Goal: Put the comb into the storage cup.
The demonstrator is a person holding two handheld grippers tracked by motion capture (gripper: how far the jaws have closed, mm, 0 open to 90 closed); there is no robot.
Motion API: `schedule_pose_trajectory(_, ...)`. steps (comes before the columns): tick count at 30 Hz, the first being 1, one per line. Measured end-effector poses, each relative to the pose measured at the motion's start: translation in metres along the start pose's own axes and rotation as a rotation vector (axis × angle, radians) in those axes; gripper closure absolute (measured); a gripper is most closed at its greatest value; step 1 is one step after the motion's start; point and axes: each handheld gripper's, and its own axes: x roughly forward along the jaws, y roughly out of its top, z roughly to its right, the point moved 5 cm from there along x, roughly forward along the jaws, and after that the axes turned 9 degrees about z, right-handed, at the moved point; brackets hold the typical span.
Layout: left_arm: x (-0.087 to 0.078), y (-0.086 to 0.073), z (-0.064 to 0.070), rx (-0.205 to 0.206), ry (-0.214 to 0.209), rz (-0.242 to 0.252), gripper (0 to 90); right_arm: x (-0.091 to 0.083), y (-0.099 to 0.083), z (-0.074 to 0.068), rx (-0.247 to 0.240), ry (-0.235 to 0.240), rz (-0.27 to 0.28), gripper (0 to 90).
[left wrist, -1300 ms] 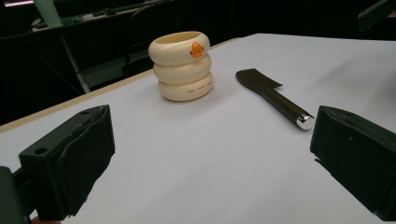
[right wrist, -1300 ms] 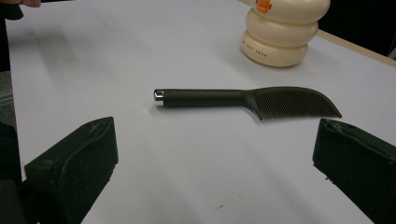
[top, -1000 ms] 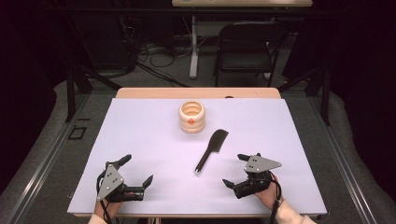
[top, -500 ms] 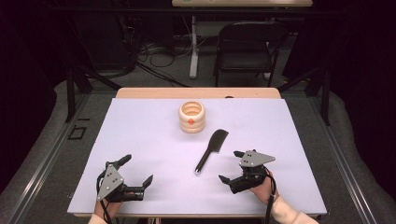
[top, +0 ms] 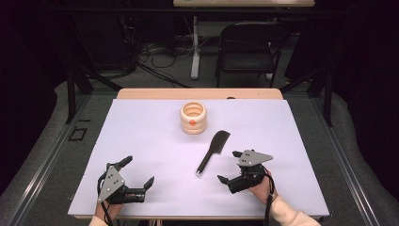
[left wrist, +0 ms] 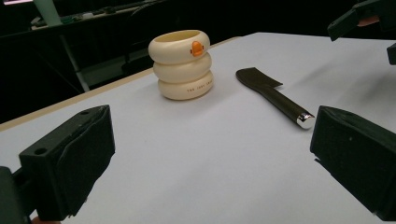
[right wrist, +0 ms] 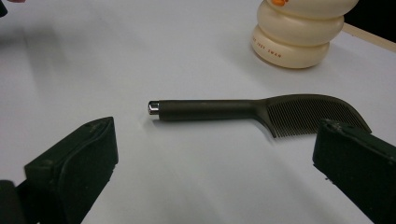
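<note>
A black comb (top: 213, 150) with a silver-capped handle lies flat on the white table (top: 141, 132), right of centre. Behind it stands a cream holder (top: 193, 117) made of stacked rings, with an orange mark on its front. My right gripper (top: 227, 166) is open just right of the handle end, with nothing in it. In the right gripper view the comb (right wrist: 219, 109) lies crosswise just beyond the open jaws, and the holder (right wrist: 299, 37) is behind it. My left gripper (top: 138, 171) rests open at the front left; its view shows the holder (left wrist: 183, 65) and the comb (left wrist: 273, 95) farther off.
The table's wooden back edge (top: 197, 93) shows behind the white surface. A black folding chair (top: 244, 47) and cables on the floor lie beyond the table. The right gripper (left wrist: 369, 18) shows at the top right of the left gripper view.
My right gripper has moved a little left and forward, closer to the comb's handle end. The left gripper, the comb and the holder have not moved.
</note>
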Motion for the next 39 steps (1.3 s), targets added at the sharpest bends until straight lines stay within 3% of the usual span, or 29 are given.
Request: schedule_pose_trajectory(39, 0.000, 0.000, 0.000, 0.001, 0.002, -0.002, 0.1, 0.025, 0.011, 0.000, 0.023, 0.023, -0.020, 0.0)
